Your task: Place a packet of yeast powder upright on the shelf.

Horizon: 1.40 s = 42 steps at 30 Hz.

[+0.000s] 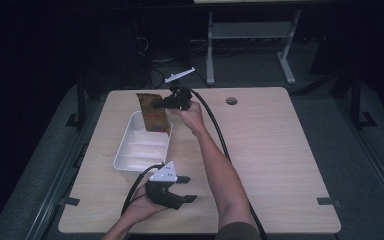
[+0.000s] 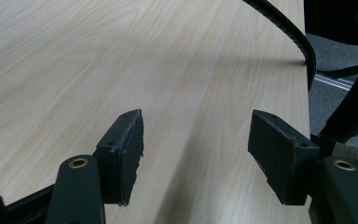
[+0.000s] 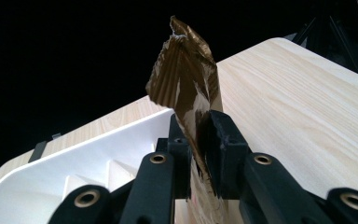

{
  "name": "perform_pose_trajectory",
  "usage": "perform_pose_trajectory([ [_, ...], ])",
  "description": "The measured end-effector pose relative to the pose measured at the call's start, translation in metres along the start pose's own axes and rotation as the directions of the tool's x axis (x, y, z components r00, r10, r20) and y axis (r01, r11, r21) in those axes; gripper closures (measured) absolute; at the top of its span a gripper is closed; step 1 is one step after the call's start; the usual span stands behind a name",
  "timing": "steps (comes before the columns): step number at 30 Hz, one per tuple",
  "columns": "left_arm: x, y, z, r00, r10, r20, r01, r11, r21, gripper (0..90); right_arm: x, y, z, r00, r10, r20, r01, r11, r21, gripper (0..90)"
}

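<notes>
Right gripper (image 1: pixel 159 104) jaws pinch a light, crinkly brown packet (image 1: pixel 151 114) mid-height over the white tray (image 1: pixel 130 155); left gripper (image 1: pixel 188 188) jaws wide, empty.

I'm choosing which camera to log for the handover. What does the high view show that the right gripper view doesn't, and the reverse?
High view alone: the left gripper, jaws open, low over the table, the person's forearms, and the grommet hole.

Right gripper view alone: the crinkled foil of the brown packet pinched between the two black jaws, close up.

Both: the right gripper shut on that packet, above the far end of the white divided tray, on the wooden table.
</notes>
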State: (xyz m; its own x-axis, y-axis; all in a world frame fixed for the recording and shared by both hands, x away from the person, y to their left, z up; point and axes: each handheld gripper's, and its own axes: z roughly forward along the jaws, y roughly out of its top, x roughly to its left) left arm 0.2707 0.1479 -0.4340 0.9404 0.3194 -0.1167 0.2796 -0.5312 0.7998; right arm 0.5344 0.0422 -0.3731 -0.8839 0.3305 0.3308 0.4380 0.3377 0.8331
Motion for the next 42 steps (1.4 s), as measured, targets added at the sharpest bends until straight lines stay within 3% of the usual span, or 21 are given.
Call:
perform_pose_trajectory([
  [8,0.000,0.000,0.000,1.0000,0.002,-0.001,-0.002,1.0000,0.003,35.0,-0.002,-0.003,-0.001,0.9995,0.031,0.002,-0.031,1.000,-0.007,72.0],
  [22,0.000,0.001,0.002,1.0000,0.001,-0.001,-0.001,1.0000,0.005,34.8,-0.003,-0.009,-0.007,0.9976,0.050,0.048,-0.050,0.999,0.016,58.0],
  [42,0.000,0.002,0.003,1.0000,0.004,-0.002,-0.004,1.0000,0.005,32.9,-0.004,-0.018,-0.024,0.9968,0.066,0.044,-0.067,0.998,0.008,52.4],
])
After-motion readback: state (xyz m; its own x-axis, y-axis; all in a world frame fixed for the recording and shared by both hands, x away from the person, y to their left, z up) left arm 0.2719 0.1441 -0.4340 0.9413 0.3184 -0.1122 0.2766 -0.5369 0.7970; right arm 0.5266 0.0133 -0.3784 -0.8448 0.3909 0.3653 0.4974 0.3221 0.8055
